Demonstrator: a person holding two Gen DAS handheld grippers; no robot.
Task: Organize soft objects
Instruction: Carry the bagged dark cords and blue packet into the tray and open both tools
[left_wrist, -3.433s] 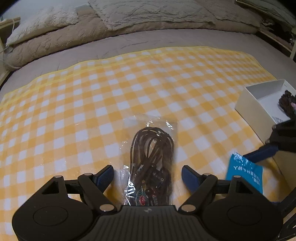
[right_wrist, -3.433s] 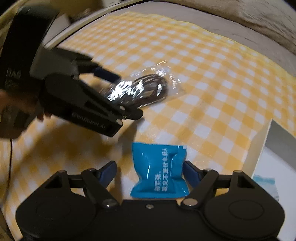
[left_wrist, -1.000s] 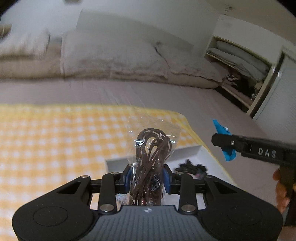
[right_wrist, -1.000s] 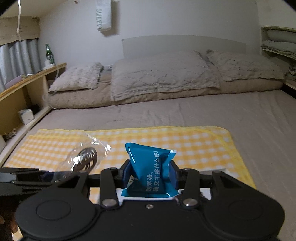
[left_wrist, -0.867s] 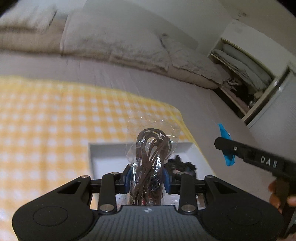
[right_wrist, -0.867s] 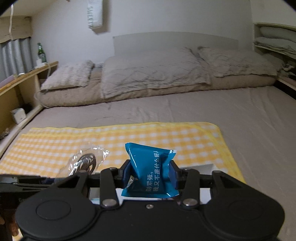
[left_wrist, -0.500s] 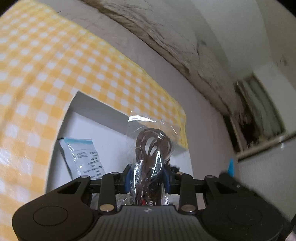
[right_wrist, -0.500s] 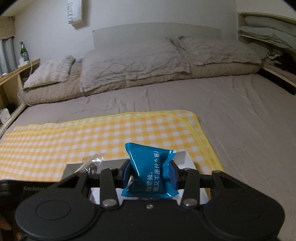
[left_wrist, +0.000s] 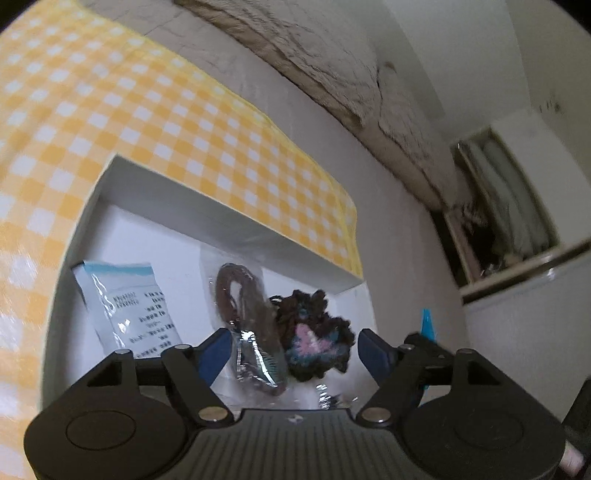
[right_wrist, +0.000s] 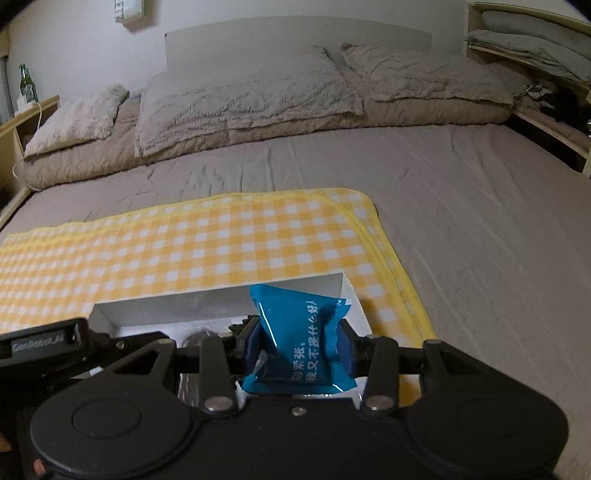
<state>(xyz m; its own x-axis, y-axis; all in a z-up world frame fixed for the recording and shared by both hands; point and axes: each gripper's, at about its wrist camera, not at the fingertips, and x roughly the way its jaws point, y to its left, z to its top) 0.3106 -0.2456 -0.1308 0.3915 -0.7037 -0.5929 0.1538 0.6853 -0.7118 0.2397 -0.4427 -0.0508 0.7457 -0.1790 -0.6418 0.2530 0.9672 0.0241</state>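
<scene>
The white box (left_wrist: 229, 225) on the yellow checked cloth (left_wrist: 110, 103) serves as the landmark. Inside it lie 3 items: a pale blue-and-white sachet (left_wrist: 127, 306) at the left, a clear bag of brown cord (left_wrist: 247, 306) in the middle, and a dark crocheted piece (left_wrist: 314, 332) to the right of the bag. The left gripper (left_wrist: 295, 352) has just been opening; its jaws stand apart, released, with the cord bag lying loose in the box between them. The right gripper (right_wrist: 299, 347) is clenched on a blue packet (right_wrist: 299, 332) above the box's near right corner. Remaining, by judgement: deposit that packet.
</scene>
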